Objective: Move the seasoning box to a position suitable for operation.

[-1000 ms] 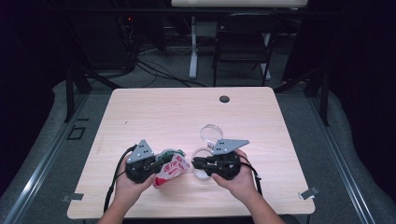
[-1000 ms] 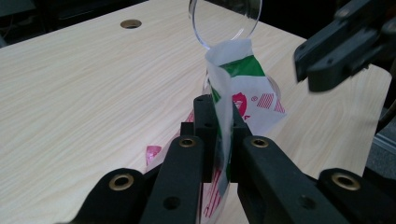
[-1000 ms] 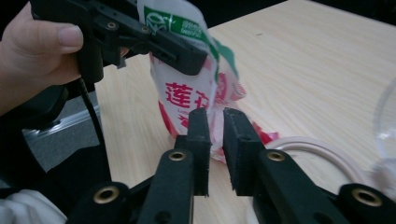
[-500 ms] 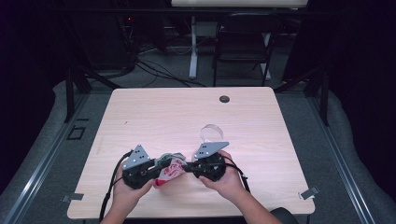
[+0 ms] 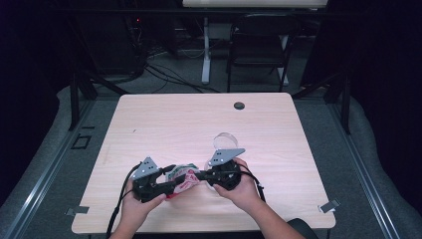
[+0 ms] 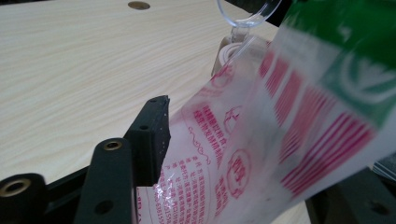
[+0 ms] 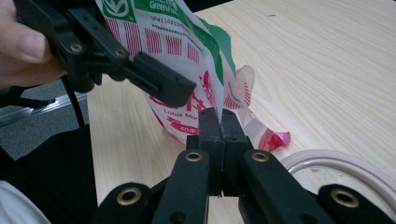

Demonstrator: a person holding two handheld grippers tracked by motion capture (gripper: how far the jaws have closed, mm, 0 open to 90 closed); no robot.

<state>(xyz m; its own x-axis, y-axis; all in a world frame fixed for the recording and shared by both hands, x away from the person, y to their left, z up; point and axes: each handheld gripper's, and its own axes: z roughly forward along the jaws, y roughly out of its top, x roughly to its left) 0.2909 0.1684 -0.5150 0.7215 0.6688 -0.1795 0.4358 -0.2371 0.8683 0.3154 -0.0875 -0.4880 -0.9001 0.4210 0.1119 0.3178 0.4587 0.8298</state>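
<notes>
Near the front edge of the table [image 5: 164, 114], slightly left of its middle, a printed plastic bag [image 5: 181, 180] in red, white and green hangs between the two grippers. From its right, the right gripper [image 7: 218, 119] has its jaws pressed together on a thin edge of the bag, low on its nearer side in the right gripper view. From its left, the left gripper [image 5: 166, 184] reaches in; its jaws have just been opening, and in the left gripper view one black jaw stands just beside the film with the bag lying across the gap, no pad visibly pressing on it. The bag's long axis runs roughly left to right between the two grippers, its green end raised and its crumpled red end low by the table. A clear glass [image 5: 225, 142] stands just beyond the right gripper, and a pale ring [image 7: 336, 161] lies on the table under that gripper.
</notes>
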